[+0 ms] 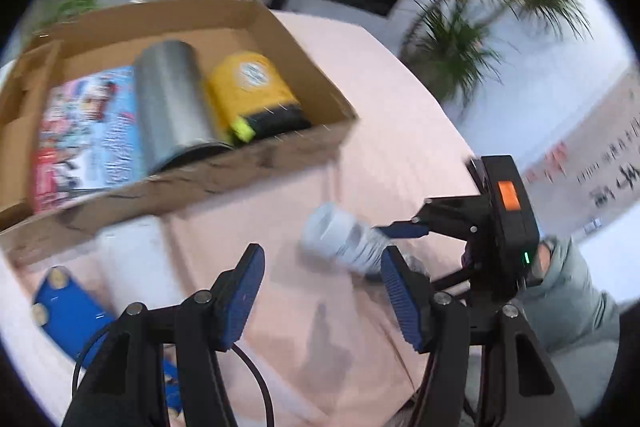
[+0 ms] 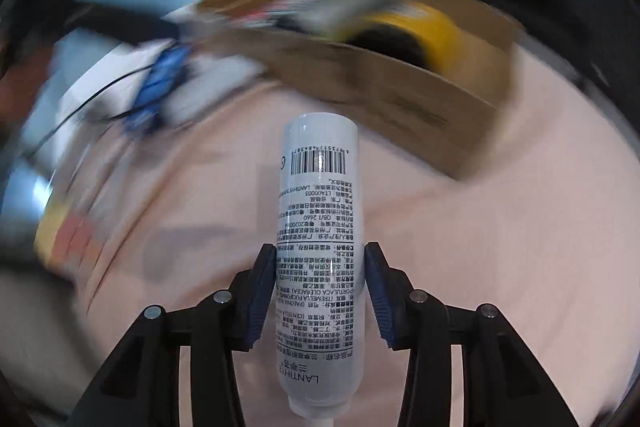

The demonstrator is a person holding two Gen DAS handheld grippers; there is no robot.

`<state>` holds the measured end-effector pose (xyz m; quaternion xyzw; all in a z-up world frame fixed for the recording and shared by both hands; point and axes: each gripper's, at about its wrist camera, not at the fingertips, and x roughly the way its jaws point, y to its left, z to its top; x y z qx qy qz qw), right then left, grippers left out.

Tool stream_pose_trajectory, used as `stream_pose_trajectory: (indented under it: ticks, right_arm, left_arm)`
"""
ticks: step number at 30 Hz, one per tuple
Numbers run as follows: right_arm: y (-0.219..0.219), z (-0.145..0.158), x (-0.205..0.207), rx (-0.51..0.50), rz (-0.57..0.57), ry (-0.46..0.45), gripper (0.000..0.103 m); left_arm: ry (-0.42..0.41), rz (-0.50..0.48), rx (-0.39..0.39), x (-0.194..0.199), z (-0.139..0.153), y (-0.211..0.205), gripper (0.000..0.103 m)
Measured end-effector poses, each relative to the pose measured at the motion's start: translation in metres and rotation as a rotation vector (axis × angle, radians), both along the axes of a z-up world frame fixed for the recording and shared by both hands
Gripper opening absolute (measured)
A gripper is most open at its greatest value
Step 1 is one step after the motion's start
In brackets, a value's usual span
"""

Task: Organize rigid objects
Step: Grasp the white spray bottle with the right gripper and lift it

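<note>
Right hand-held gripper (image 2: 319,297) is clamping the white bottle (image 2: 318,247) across its middle, both blue pads pressing on the printed label, and I am carrying it above the pink tabletop (image 2: 500,267) with its flat base pointing ahead toward the cardboard box (image 2: 400,95). I am judging the bottle to be light and stiff, a smooth glossy plastic cylinder that could slip or twist between the pads if I squeeze too gently, so a hold around the straight mid-body, where I have it, seems better than one near the narrowing neck. It is looking white to pale grey, with a barcode near the base, dense black small print down the side and the word LANTHYE close to the neck, which is sitting nearest my camera. My left hand-held gripper (image 1: 322,297) is hanging open and empty just above the tabletop, its jaws spread wide apart. From that side the bottle is showing blurred, lying roughly level in the other gripper, near the box's front wall. Inside the box a metal can (image 1: 172,111), a yellow container (image 1: 252,95) and a colourful packet (image 1: 88,131) are already lying side by side.
</note>
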<state>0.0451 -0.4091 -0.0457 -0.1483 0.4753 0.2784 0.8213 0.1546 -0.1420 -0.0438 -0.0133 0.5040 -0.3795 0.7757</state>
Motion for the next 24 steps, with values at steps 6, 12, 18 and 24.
stream_pose_trajectory:
  ticks: [6,12,18,24]
  right_arm:
    - [0.010,0.014,-0.024,-0.117,-0.008,-0.092,0.041]
    - [-0.042,0.058,-0.048,0.200,-0.287,-0.014,0.082]
    - [-0.056,0.016,-0.060,0.492,-0.508,0.234,0.075]
    - [-0.094,-0.017,-0.061,0.796,-0.767,0.373,0.075]
  left_arm:
    - [0.064,-0.148,0.022,0.002,-0.030,-0.049,0.059]
    - [0.070,-0.294,0.038,0.021,-0.050,-0.108,0.048]
    - [0.111,-0.413,0.049,0.019,-0.056,-0.136,0.033]
    - [0.035,-0.358,0.086,0.015,-0.036,-0.123,0.033]
